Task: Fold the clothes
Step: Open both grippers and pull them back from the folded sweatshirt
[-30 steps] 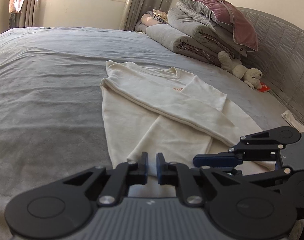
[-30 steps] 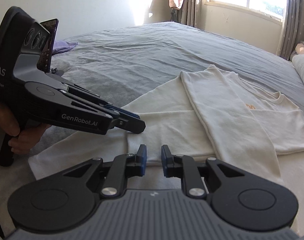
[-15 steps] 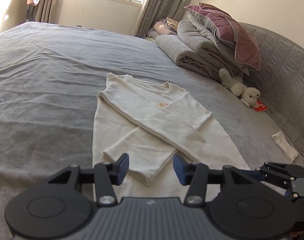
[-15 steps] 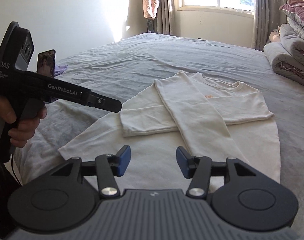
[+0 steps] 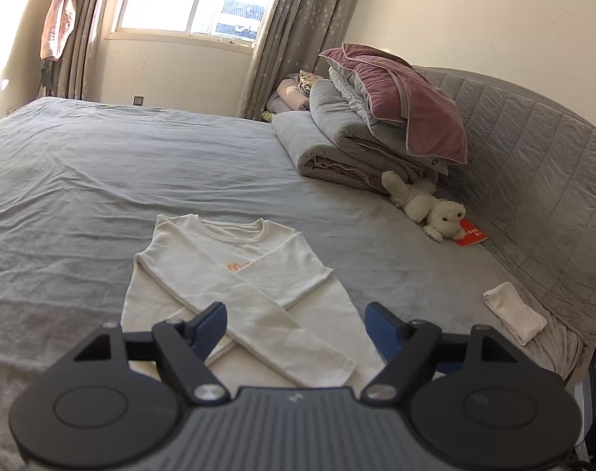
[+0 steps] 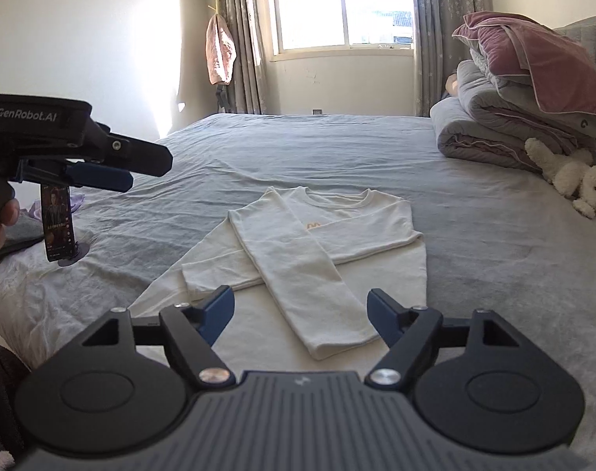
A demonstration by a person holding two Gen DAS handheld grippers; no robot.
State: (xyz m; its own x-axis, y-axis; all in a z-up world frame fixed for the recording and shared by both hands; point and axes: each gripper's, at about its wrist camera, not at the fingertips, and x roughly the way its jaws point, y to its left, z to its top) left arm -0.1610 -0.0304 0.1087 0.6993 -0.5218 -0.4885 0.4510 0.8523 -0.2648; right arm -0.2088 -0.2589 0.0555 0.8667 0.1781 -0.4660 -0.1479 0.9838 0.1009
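The left gripper and right gripper are both opening with nothing between their jaws, above the cream long-sleeved knit sweatshirt, which lies flat mid-bed on the grey bedsheet, sleeves crossed. A careless regrasp could likely drag those loose sleeves apart. "GenRobot.AI" reads on the left gripper; the sweatshirt's orange print is illegible.

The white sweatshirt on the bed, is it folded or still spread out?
Partly folded: the sweatshirt lies flat with both sleeves crossed over its front, body unfolded.
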